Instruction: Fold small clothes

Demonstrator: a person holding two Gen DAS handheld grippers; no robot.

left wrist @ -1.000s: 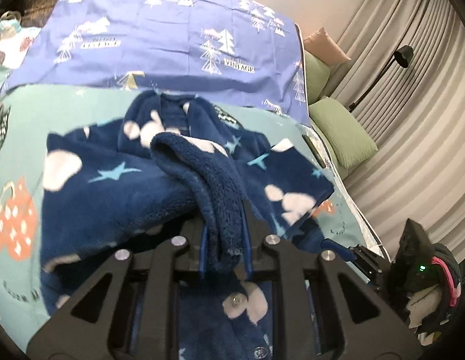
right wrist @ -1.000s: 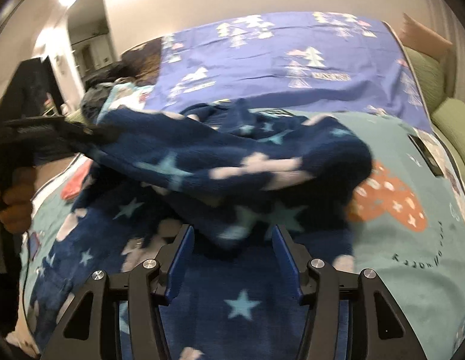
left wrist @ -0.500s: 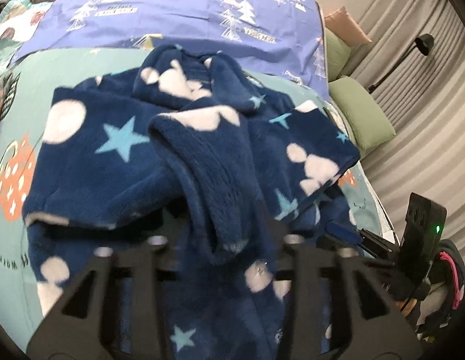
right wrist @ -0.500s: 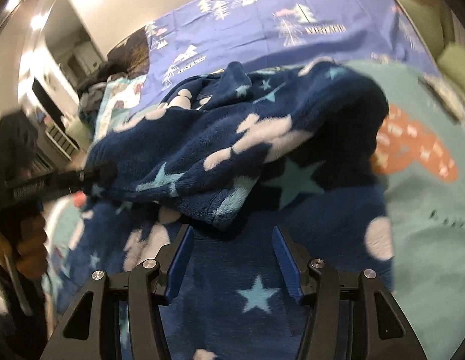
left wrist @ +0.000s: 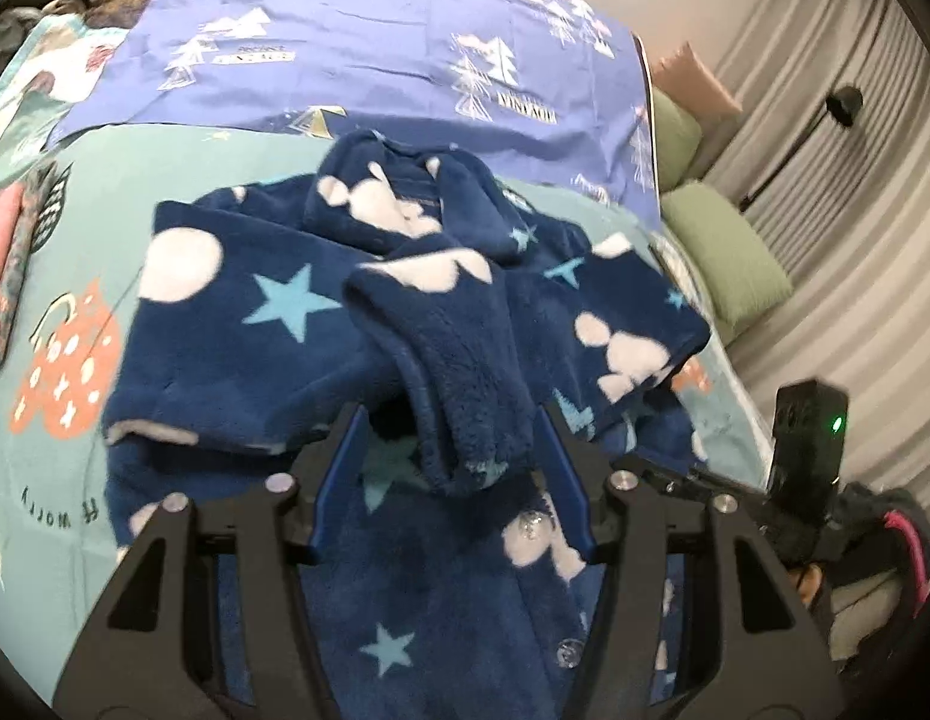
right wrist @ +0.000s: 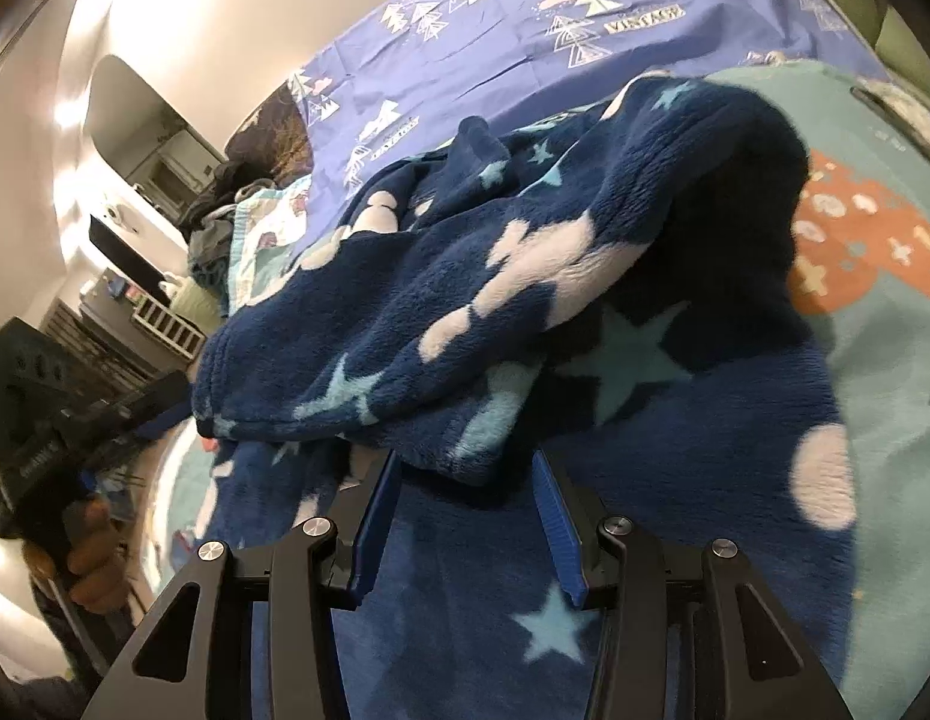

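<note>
Left gripper (left wrist: 453, 468) closing around fleece sleeve (left wrist: 465, 372), right gripper (right wrist: 465, 510) closing empty; teal bedspread (left wrist: 63, 420), curtains (left wrist: 855, 240)

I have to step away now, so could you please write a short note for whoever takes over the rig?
Left tongs: closing, sleeve cuff between the pads, not pinched.
Right tongs: closing, only the folded edge just ahead, nothing gripped.
Navy fleece top lies on the teal bedspread; both sleeves are folded in across the body.
Left to do: fold the body over and smooth it.
</note>
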